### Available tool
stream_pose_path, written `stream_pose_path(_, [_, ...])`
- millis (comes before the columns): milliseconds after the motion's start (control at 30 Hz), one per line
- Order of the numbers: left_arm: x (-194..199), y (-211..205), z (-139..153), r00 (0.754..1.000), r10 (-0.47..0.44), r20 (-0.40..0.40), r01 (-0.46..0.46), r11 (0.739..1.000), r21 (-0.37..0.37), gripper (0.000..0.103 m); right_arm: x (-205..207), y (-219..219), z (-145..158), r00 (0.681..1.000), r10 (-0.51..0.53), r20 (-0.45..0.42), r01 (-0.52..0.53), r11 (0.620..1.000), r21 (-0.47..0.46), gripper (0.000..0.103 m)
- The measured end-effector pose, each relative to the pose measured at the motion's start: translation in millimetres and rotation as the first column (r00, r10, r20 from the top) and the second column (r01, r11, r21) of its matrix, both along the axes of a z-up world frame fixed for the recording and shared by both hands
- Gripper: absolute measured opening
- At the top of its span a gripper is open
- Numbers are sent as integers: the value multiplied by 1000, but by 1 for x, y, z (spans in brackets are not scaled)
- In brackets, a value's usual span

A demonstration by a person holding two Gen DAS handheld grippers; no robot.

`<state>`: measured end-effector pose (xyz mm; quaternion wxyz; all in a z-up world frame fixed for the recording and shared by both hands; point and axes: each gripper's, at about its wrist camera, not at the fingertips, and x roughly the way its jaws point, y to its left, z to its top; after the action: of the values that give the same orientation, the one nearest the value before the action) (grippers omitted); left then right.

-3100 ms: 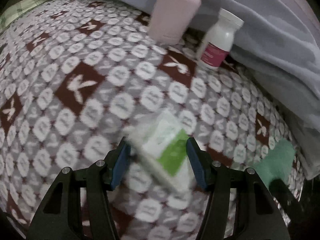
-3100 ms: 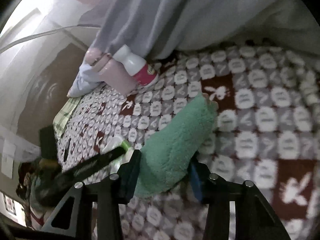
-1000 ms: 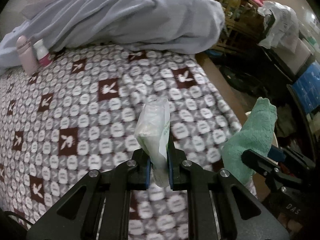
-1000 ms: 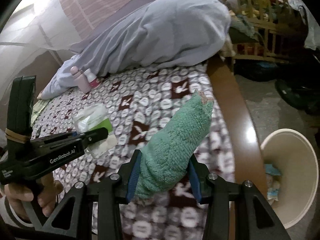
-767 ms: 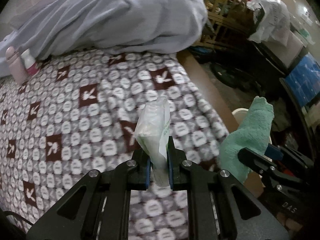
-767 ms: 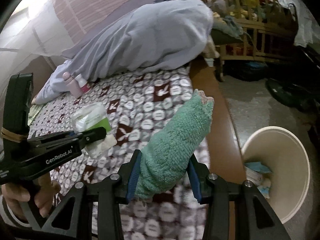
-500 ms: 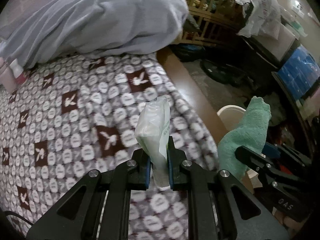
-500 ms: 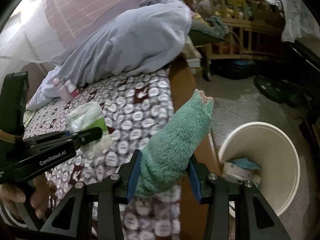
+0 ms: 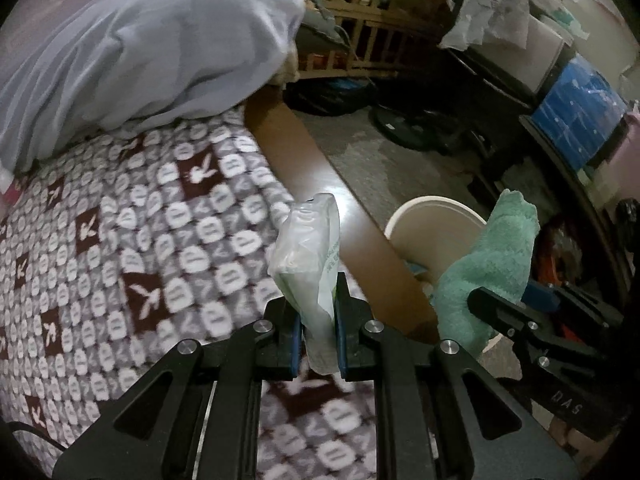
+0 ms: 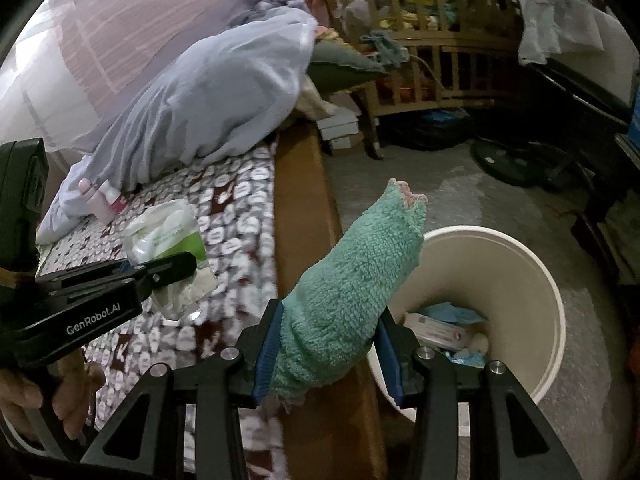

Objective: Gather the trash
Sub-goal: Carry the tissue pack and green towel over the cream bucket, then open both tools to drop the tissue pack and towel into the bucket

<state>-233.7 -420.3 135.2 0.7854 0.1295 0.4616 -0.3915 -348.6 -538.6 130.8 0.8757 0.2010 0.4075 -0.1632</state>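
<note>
Here, the left gripper is pinching a crumpled white-and-green plastic packet, its jaws pressed against both sides of the packet's lower part while the top is sticking up above the fingertips. The right gripper is clamping a fuzzy green cloth between its blue-padded fingers — the cloth is standing up and leaning toward the far right, its frayed tip hanging over the rim of a cream-coloured bin. In the right wrist view the bin is sitting on the floor just to the right of the bed's brown wooden edge, and blue and white scraps are lying at its bottom. In that same view the left gripper is showing at the near left, holding its packet above the patterned blanket, well to the left of the bin. In the left wrist view the packet is hovering over the blanket's near right part, close to the wooden edge, with the bin beyond it to the right and partly hidden by the cloth. A rumpled grey-blue quilt is lying across the far side of the bed, and a pink bottle and a small white bottle are standing side by side at its left end. A wooden crib is standing in the far background.
</note>
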Motion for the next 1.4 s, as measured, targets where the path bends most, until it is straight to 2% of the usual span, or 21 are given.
stream_pose_path(667, [-24,-64,-14,992,-116,-44,117,993,0,11,-44,-53,-17,991,-130,-31,131,991,23,43])
stream_pose_path(1400, [-29,-95,-29,987,-152,-59,153,988,21,11,-58,-70,-34,984,-165,-72,168,985,43,43])
